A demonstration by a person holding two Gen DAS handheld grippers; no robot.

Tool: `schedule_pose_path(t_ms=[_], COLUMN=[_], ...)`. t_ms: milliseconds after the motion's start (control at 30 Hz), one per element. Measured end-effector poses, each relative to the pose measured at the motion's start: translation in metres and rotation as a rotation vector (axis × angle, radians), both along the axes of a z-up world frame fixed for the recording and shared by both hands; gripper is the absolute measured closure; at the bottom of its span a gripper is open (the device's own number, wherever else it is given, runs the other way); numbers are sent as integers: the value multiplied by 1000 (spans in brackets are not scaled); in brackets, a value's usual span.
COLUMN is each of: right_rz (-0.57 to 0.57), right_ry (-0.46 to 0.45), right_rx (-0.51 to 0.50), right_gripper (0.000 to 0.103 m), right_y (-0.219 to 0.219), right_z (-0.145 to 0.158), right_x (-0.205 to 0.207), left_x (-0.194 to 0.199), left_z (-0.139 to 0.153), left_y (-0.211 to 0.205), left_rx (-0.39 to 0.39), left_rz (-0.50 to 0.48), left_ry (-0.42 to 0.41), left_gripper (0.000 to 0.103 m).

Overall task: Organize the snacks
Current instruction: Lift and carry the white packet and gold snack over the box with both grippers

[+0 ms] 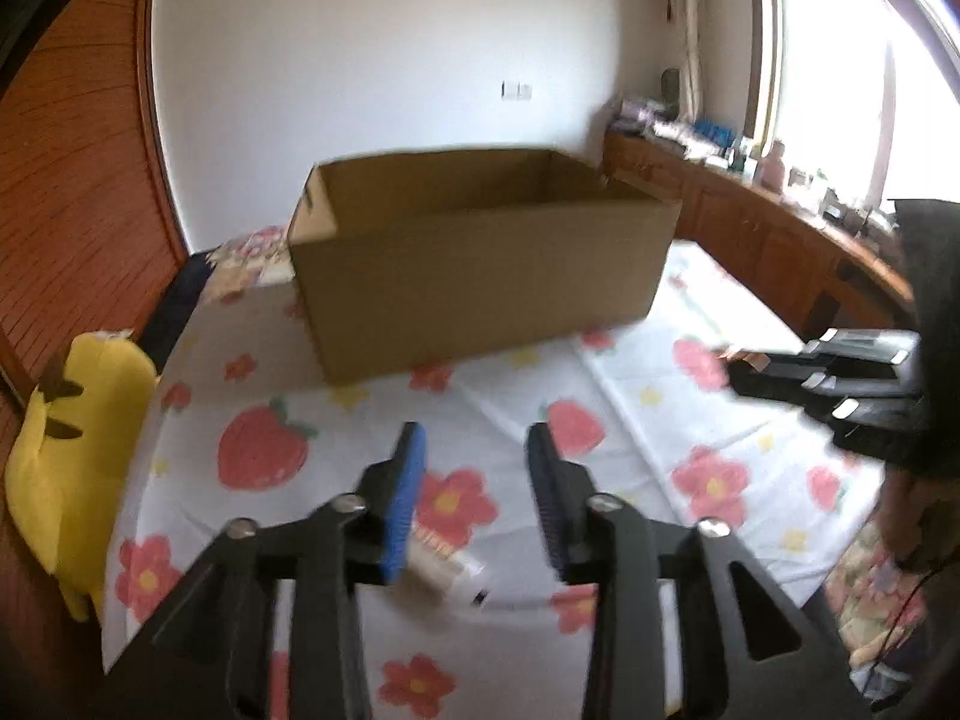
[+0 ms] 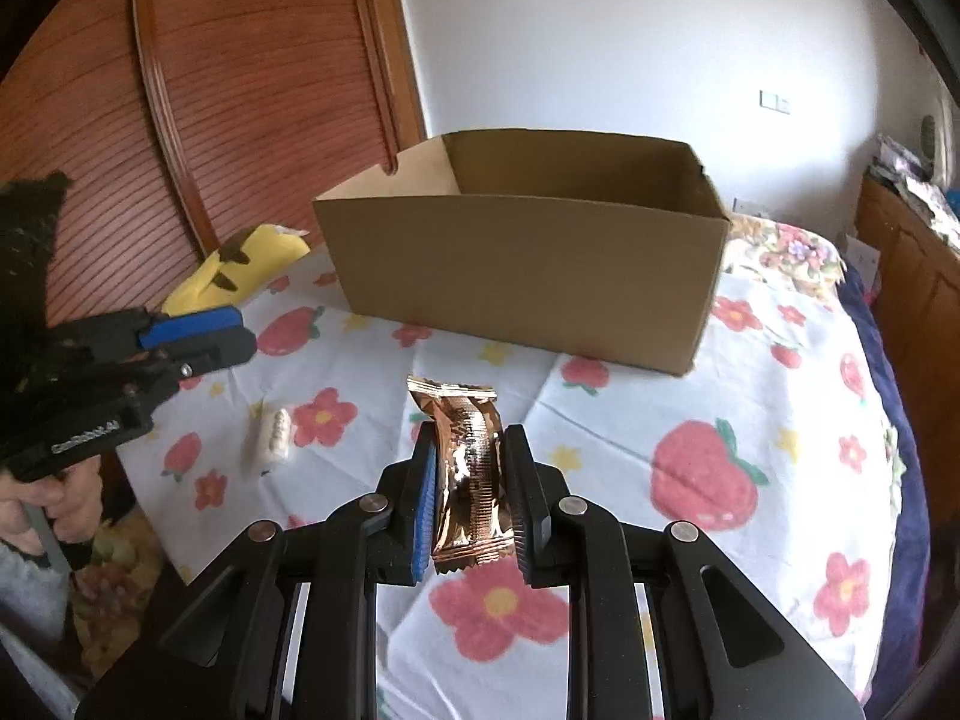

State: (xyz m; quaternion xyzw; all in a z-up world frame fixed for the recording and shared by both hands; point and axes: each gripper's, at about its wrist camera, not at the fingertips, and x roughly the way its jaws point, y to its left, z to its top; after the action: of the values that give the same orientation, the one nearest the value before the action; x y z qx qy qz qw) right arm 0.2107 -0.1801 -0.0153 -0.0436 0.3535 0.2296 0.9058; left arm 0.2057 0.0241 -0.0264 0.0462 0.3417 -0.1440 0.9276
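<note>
Clamping bar (image 2: 468, 468) in right gripper (image 2: 472, 429), pads pressing on both long sides of the bronze foil wrapper. Standing upright between the jaws, with the top crimp poking out past the fingertips and the bottom crimp hanging behind the pads. Hanging clear of cloth (image 2: 630, 396), over a red flower print just below the tool.

Facing box (image 2: 528, 276) straight ahead of the fingertips, open top up, near wall turned toward the tool, well apart from the bar. Whether anything is lying inside cannot be told from either view.

Hovering with left gripper (image 1: 477, 438) partly open, jaws standing narrow and nothing between the pads. Lying on the cloth below and just behind the fingertips, under the blue pad: packet (image 1: 447, 570), small, white, blurred. Showing again in the right wrist view, left gripper (image 2: 234, 333) sitting off to the left of the right tool, with the packet (image 2: 273, 438) resting flat on the cloth beneath it, touching neither finger. Gripping that tool's handle from below: hand (image 2: 42, 498).

Sitting ahead of the left tool too, box (image 1: 480, 276), resting on the cloth (image 1: 630, 420). Slumping at the cloth's edge far left of the left tool: plush (image 1: 72, 420), yellow, up against door (image 1: 78, 180).
</note>
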Motion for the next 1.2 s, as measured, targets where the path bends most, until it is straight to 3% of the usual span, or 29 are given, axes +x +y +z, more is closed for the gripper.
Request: schedule_pose_path(t_ms=[67,233,500,633,667,700,867,1000,1200], right_rz=[1,11,27,27,26,25,22,26,31], right_ry=[-3,-9,-13,-14,-15,-16,-18,-29,-93], right_rx=[2,17,8,10,9,8,16,21,11], right_gripper=[84,84,84,84,84,84,84,84,84], right_y=[-3,0,6,5,4,4,0,-2,-1], right_z=[-1,-3,-6,-6,-6,-7,-8,-3,24], right_x=[-4,-12,-19,-19,-19,-19,-16,-11,11], left_x=[0,13,23,25,24,23,14,17,40], left_z=[-11,-40,-69,-71,-72,-72,-57,-26,21], left_y=[5,24,21,11,8,7,0,-1,-13], left_rx=[31,-37,-90,-49,-41,-24,22,-22,-28], left_rz=[27,97,148,143,140,138,140,125,97], left_ry=[21,147,246,221,212,199,109,39,-78], left_gripper=[59,58,54,56,65,84,85,85,85])
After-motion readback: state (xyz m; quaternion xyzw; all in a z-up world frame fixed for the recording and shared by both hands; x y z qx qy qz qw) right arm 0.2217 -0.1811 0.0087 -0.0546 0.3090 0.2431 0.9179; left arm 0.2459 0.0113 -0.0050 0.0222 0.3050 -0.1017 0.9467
